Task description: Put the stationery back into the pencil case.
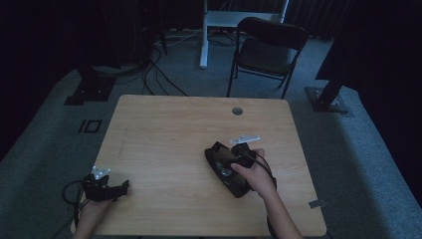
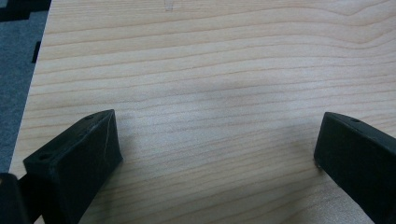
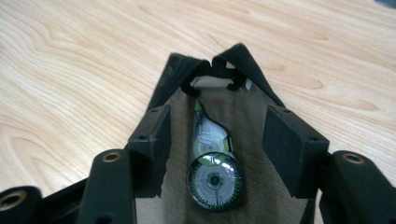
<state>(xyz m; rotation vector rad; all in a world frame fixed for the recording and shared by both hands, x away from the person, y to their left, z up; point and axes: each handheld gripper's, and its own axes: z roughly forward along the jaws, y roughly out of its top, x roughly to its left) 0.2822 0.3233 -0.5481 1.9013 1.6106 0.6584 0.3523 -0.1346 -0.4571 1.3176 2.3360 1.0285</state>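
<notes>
A black pouch (image 1: 215, 153) lies open on the wooden table (image 1: 164, 129), right of centre. Inside it, on the mesh lining, rests a green and clear correction tape roller (image 3: 214, 172). My right gripper (image 3: 218, 135) is open, its jaws reaching into the pouch (image 3: 252, 63) on either side of the roller without touching it. In the high view a hand holds the right gripper (image 1: 230, 164) over the pouch. My left gripper (image 1: 119, 189) sits at the table's front left corner, and the left gripper (image 2: 218, 140) is open over bare wood.
A folding chair (image 1: 266, 50) stands beyond the table's far edge, with a white desk leg (image 1: 204, 35) and cables on the carpet behind. A round cable hole (image 1: 237, 110) marks the table's far side. A small grey tab (image 1: 317, 203) lies near the front right corner.
</notes>
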